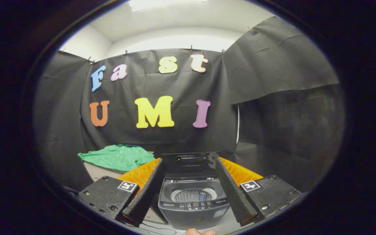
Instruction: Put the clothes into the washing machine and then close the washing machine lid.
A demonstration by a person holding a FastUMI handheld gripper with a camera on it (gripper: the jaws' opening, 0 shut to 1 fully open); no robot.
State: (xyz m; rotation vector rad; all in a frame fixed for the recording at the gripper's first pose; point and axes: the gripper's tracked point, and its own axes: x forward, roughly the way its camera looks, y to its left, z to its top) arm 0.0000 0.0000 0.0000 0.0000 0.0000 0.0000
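A small grey top-loading washing machine stands on the white table just ahead of my fingers, seen in the gap between them. Its lid is raised upright at the back, and the perforated drum lies exposed. A green shirt lies crumpled on the table, beyond my left finger and to the left of the machine. My gripper is open, with the fingers spread wide on either side of the machine and nothing held between them.
Black cloth walls close the booth behind and on both sides. The white table carries the shirt and the machine. A thin dark cable runs on the table in front of the machine. A bit of a person's hand shows below it.
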